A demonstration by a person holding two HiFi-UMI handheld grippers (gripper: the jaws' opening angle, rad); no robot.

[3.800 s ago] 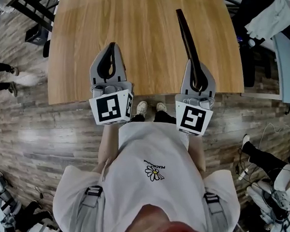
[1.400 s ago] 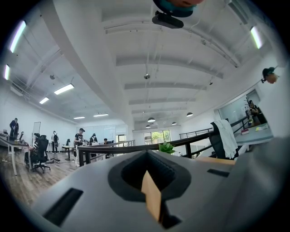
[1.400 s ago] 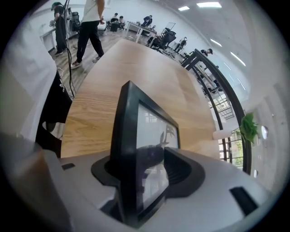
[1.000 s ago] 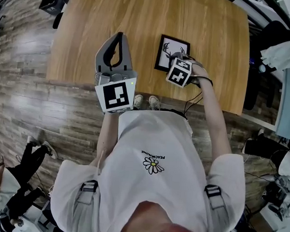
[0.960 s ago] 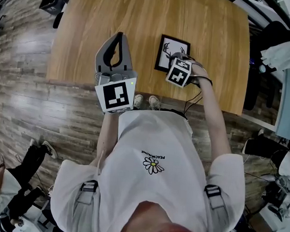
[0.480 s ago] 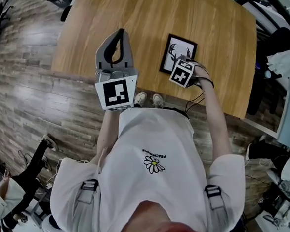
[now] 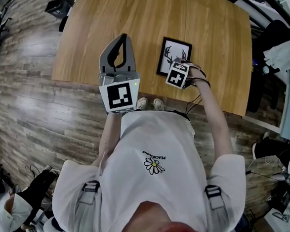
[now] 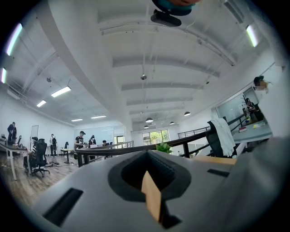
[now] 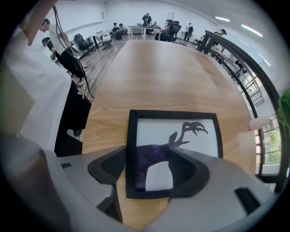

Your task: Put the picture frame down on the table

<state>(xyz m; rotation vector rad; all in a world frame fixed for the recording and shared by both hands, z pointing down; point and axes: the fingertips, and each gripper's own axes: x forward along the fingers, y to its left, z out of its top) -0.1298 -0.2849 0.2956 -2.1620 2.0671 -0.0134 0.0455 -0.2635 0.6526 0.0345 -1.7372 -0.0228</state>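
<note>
Wooden table point(image 7: 117, 12) bears black picture frame point(image 7: 171, 53), deer silhouette inside.

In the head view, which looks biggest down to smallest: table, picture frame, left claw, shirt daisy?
table
left claw
picture frame
daisy
The claw is nearer the camera, so its lead over the frame may mislead.

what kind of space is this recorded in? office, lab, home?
Most likely an open-plan office or lab workspace, not a home. A long wooden table runs down the room, people stand among desks with office chairs behind, and strip lights line a high white ceiling.
</note>
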